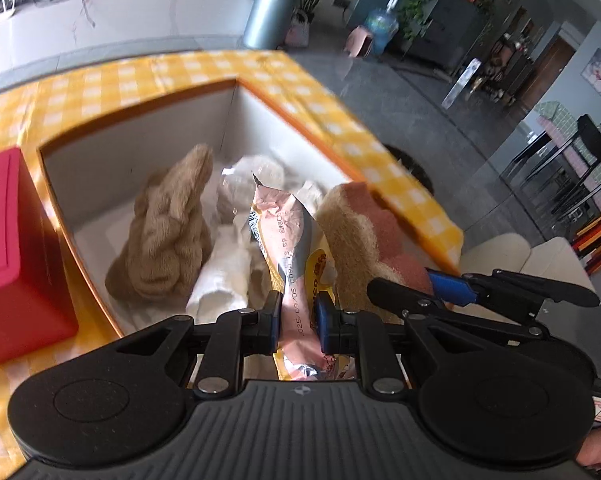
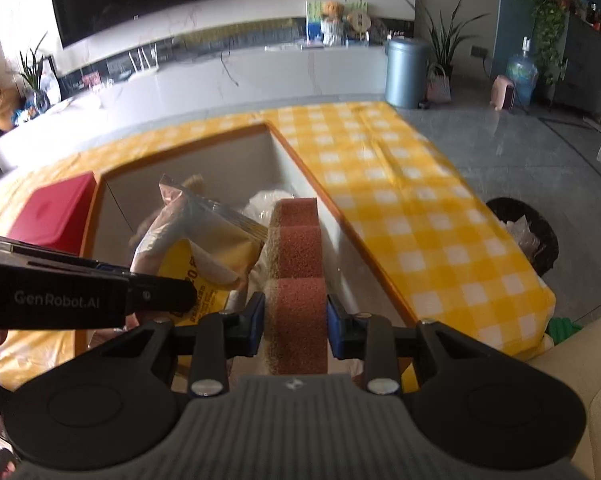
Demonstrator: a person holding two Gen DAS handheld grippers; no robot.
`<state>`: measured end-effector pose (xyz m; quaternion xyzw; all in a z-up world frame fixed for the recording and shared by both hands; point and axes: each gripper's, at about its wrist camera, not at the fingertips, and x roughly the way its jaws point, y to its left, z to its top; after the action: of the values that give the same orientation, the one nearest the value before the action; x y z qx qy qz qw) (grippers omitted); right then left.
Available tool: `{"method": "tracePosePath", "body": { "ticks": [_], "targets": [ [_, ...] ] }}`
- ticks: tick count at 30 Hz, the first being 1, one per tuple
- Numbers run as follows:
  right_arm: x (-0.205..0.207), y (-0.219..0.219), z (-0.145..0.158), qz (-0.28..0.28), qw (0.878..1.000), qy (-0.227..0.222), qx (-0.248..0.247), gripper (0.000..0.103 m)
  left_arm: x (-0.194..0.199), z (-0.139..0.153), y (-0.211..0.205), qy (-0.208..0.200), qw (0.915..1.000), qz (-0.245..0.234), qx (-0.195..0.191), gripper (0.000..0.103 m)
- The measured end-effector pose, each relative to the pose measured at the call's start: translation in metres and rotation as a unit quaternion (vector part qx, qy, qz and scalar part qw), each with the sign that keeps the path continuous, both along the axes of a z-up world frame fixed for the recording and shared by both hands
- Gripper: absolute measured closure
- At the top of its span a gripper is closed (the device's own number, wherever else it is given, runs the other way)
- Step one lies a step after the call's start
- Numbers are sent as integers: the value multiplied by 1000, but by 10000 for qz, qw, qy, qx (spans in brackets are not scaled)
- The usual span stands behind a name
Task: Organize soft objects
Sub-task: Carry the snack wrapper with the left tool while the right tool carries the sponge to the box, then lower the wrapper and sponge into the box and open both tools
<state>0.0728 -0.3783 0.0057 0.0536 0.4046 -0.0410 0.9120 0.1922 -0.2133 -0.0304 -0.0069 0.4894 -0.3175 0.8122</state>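
Nearest the left wrist camera, the left claw (image 1: 297, 322) is closed on a crinkled pink and yellow foil snack packet (image 1: 290, 240), which is pinched between the blue pads (image 1: 323, 322) and reaches forward over the open box. Nearest the right wrist camera, the right claw (image 2: 295, 326) is clamped on a thick tan sponge with a reddish-brown scouring face (image 2: 298, 280), held upright on its edge at the box's right side, just beside the packet. Both items are held over the near end of a white-walled rectangular box with an orange rim (image 1: 140, 128), which is set on the surface covered by a yellow and white checked cloth (image 2: 400, 200). Deeper inside the box, a fluffy tan knitted garment (image 1: 168, 228) is seen bunched at the left, with a rolled white cloth (image 1: 224, 276) beside it and a clear plastic bag (image 1: 260, 172) lying farther back. A red lidded plastic container (image 1: 16, 256) stands on the cloth just left of the box.
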Motion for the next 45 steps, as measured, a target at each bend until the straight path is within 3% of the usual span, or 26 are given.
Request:
{"method": "tracePosePath", "body": {
  "ticks": [9, 25, 28, 31, 40, 45],
  "targets": [
    [17, 2, -20, 132, 9978, 647, -3, 72, -3, -17, -6, 315, 9984, -75, 468, 83],
    [0, 13, -6, 132, 9988, 466, -56, 58, -15, 10, 5, -1, 9995, 60, 304, 76],
    [-7, 18, -2, 153, 9990, 421, -63, 57, -25, 20, 11, -186, 9993, 16, 326, 76],
    [-15, 26, 4, 133, 9994, 314, -104, 48, -36, 31, 20, -491, 9984, -39, 282, 76],
    [-55, 62, 29, -81, 9982, -546, 216, 44, -92, 57, 76, -1635, 9858, 180, 345, 76],
    [-77, 91, 25, -123, 9958, -854, 310, 41, -111, 57, 118, -1805, 9808, 516, 532, 76]
  ]
}}
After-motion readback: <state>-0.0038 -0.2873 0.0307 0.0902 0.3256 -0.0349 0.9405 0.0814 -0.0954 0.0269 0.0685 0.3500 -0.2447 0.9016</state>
